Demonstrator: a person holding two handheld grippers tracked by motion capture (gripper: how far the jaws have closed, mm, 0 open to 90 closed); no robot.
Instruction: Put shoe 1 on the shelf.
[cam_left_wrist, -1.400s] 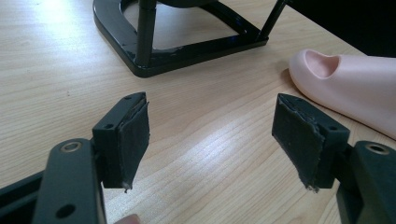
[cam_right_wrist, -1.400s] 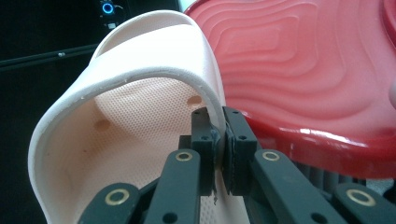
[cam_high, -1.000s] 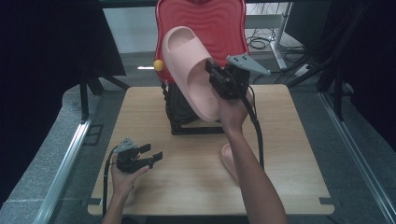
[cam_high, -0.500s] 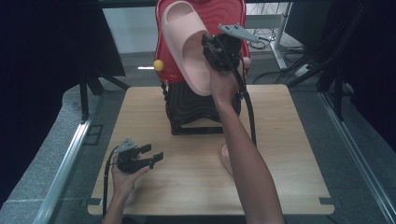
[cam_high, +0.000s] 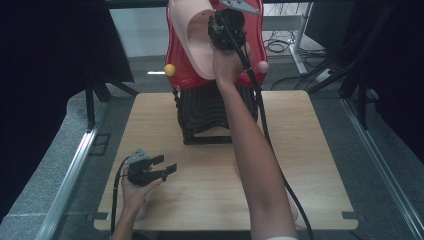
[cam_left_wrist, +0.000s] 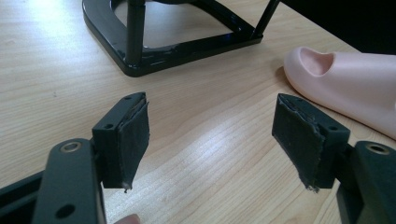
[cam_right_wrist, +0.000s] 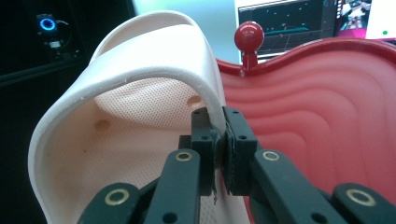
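While left gripper (cam_high: 162, 170) spread: slipper (cam_right_wrist: 140, 116) upright, strap topmost, pinched in right gripper (cam_right_wrist: 218, 140).

1. Front left of the counter (cam_high: 150, 115) is bare wood, so there's plenty of room around the left hand-held gripper (cam_high: 161, 167), which sits low with its jaws spread wide.
2. The black stand (cam_high: 210, 117) takes up the middle back; its curved base (cam_left_wrist: 154, 46) lies right ahead of the left hand-held gripper, with bare wood between.
3. The red tray (cam_high: 255, 55) on top blocks anything coming over the stand.
4. A pink slipper (cam_left_wrist: 345, 88) lies on the counter right of centre, near the reaching forearm (cam_high: 255, 150).
5. The right hand-held gripper (cam_right_wrist: 218, 140) is pinched on another slipper's strap (cam_right_wrist: 140, 74), tight against the tray.
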